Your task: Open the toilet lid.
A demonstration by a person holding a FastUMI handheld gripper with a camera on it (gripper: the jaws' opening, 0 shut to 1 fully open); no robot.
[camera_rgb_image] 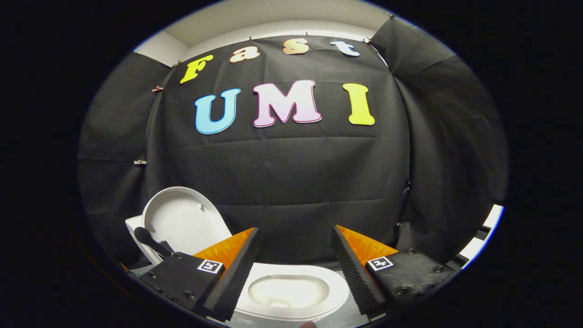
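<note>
The white toilet lid [182, 221] stands raised and roughly upright, beyond and to the left of my left finger, with its inner side facing me. The white seat and bowl [291, 291] lie low between my two fingers, and the bowl's inside is in view. My gripper [294, 230] is open, with a wide gap and nothing between the fingers. It hovers above the bowl, apart from both lid and seat. The left finger [237, 264] covers the lid's lower right part.
A black, round-ended handle [148, 239] sticks up beside the lid's lower left, in front of a white tank edge [133, 225]. Black cloth walls stand close behind and at both sides. A strip of white floor or wall [483, 239] shows at the far right.
</note>
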